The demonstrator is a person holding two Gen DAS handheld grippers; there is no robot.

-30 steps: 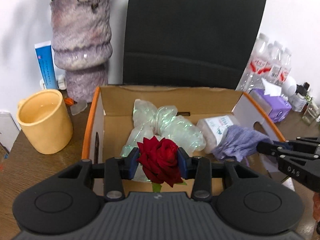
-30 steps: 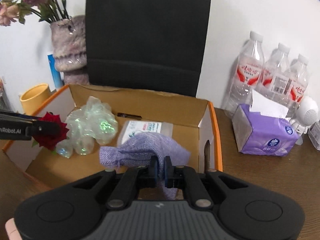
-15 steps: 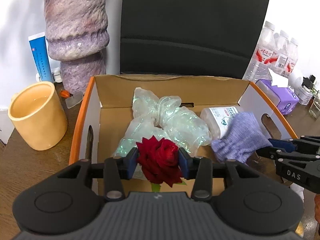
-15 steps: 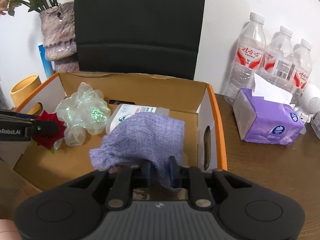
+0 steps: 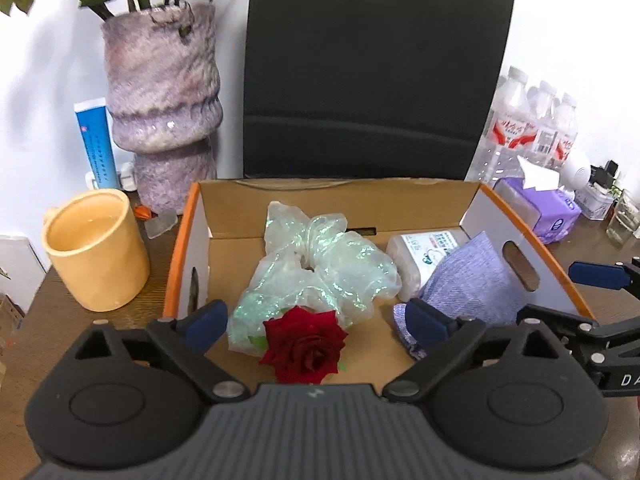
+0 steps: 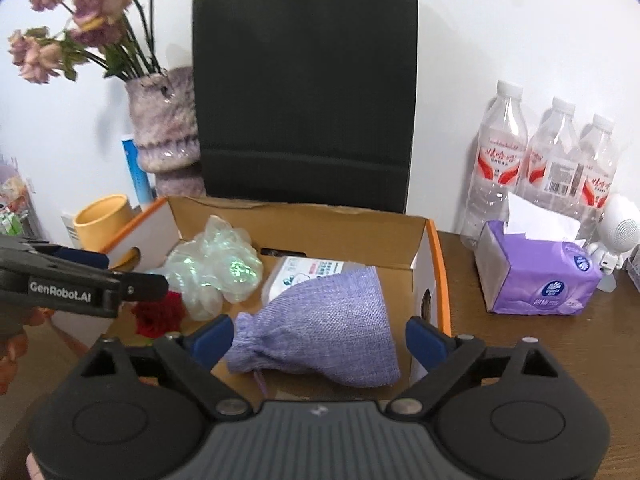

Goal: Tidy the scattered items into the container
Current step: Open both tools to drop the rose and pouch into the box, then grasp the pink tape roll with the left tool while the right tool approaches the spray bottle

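Now both jaws spread wide, empty. Left gripper point(image 5: 316, 322), marked "GenRobot.AI"; right gripper point(image 6: 318, 338). Red rose point(image 5: 304, 345) and lilac woven drawstring pouch point(image 6: 324, 338) lie inside orange-edged cardboard box point(image 6: 436, 264); "Vinda" tissue pack point(image 6: 540, 276) beside box.

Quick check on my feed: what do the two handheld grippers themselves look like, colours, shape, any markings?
Both match: matte black plastic, a ribbed grey-black body with two round discs, angled linkage arms with silver pivot pins, blue pads on the fingertips. The left gripper shows white "GenRobot.AI" lettering on its side in the right wrist view; the right gripper shows white "DA…" lettering, cut off, in the left wrist view. No cables or sleeves visible.
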